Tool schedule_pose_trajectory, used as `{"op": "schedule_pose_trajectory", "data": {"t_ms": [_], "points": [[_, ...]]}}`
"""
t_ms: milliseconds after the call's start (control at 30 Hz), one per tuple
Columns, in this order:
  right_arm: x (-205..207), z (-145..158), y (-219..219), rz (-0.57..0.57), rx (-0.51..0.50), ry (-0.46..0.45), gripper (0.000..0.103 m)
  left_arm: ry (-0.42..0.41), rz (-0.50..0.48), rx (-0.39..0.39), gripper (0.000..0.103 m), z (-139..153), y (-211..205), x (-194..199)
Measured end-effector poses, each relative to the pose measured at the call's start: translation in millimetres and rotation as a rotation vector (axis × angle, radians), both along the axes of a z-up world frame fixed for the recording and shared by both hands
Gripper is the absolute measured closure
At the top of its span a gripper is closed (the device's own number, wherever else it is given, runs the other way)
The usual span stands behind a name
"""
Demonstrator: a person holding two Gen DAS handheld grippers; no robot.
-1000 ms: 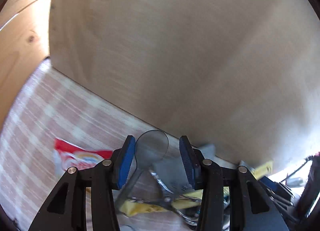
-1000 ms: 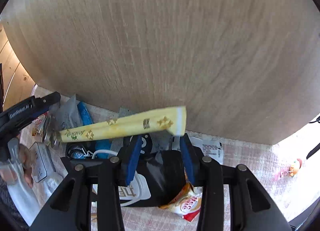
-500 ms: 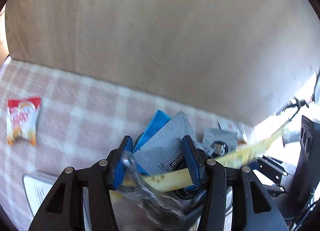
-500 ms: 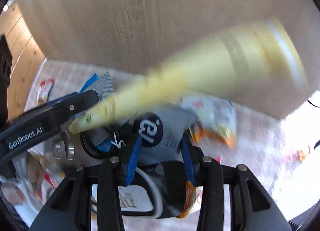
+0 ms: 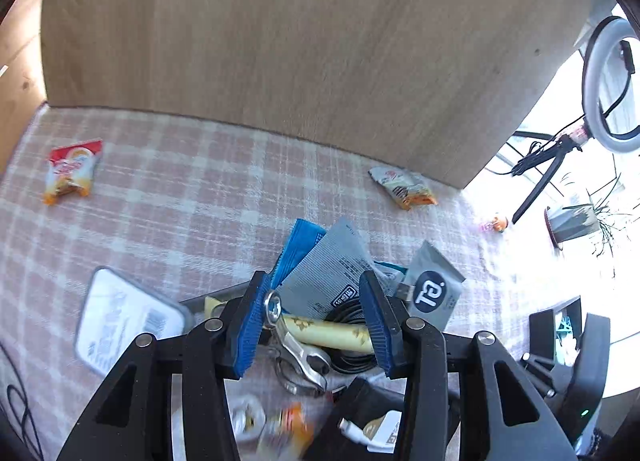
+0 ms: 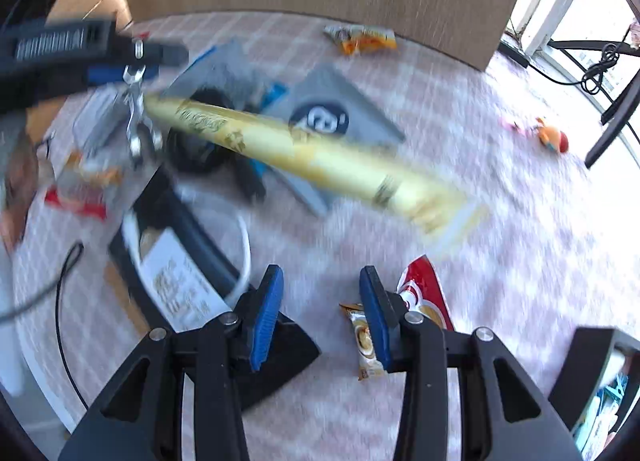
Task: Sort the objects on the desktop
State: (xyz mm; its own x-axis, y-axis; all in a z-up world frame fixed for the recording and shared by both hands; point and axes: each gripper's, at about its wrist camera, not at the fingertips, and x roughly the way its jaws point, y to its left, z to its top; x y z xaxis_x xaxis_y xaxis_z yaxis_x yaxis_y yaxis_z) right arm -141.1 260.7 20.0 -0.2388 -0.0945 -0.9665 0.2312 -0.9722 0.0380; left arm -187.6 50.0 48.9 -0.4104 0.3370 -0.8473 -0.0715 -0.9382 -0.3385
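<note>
My left gripper [image 5: 316,317] is open over a pile on the checked cloth; between its jaws lie a silver metal tool [image 5: 296,345], one end of a long yellow packet [image 5: 332,331], a black cable coil [image 5: 352,341] and a grey sachet [image 5: 324,281]. My right gripper [image 6: 320,313] is open and empty above bare cloth. The yellow packet [image 6: 304,153] is blurred in the right wrist view and reaches from the left gripper [image 6: 100,61] toward the right. A grey pouch with a round logo [image 6: 328,113] lies behind it.
Snack packets lie far left [image 5: 70,171] and by the wooden board [image 5: 404,187], and near my right fingers [image 6: 424,297]. A white plastic case [image 5: 124,317] is left of the pile. A black box with white cable [image 6: 180,261] lies left. A small toy [image 6: 552,137] sits right.
The right gripper has let go of the yellow packet and pulled back and up. The left gripper has swung right over the pile, with the packet's end now between its jaws.
</note>
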Motion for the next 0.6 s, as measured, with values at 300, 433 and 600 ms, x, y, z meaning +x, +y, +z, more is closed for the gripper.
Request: {"op": "schedule_pose_trajectory", "data": {"t_ms": [300, 433, 600], "points": [[33, 35, 23, 0.002, -0.098, 0.028, 0.064, 0.074, 0.037, -0.052, 0.060, 49, -10, 27], [34, 42, 13, 0.046, -0.123, 0.033, 0.064, 0.046, 0.022, -0.057, 0.060, 48, -10, 61], [38, 26, -12, 0.068, -0.105, 0.018, 0.066, -0.021, -0.013, 0.012, 0.060, 28, 7, 110]]}}
